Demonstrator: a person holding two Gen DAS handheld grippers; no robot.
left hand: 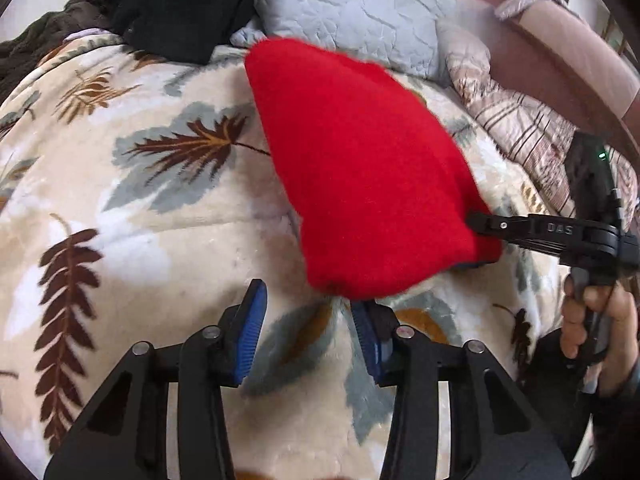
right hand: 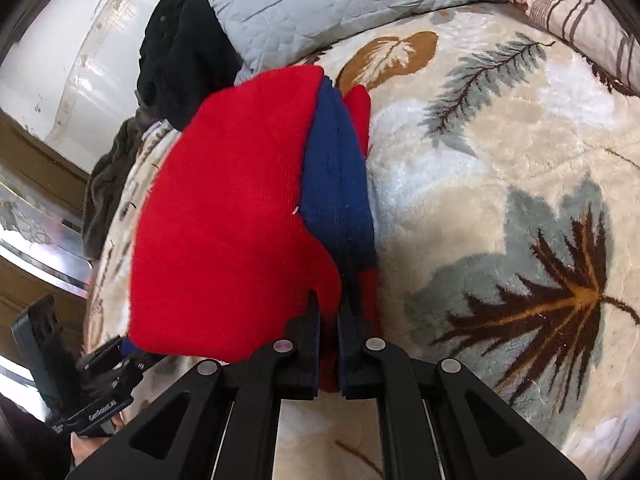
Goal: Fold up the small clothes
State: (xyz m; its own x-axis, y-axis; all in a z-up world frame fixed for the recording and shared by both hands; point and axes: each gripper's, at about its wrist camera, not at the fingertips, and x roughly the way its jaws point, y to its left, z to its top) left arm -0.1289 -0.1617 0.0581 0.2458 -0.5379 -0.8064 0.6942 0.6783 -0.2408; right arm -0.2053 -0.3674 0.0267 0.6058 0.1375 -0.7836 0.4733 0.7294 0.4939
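A red knit hat (left hand: 360,168) with a dark blue band (right hand: 336,176) hangs lifted over the leaf-patterned blanket (left hand: 160,220). My right gripper (right hand: 330,304) is shut on its lower edge, with red fabric pinched between the jaws. In the left wrist view the right gripper (left hand: 480,240) comes in from the right, a person's hand (left hand: 584,320) on its handle. My left gripper (left hand: 308,296) stands open just below the hat's bottom edge. Its blue pads (left hand: 252,332) are apart, and only blanket shows between them. The left gripper (right hand: 120,354) also appears at the lower left of the right wrist view.
A black garment (left hand: 180,4) and a grey-blue quilted pillow (left hand: 352,4) lie at the far end of the bed. Striped bedding (left hand: 520,120) and a pinkish headboard (left hand: 560,48) are at the right. A brown throw (left hand: 24,52) sits at the far left.
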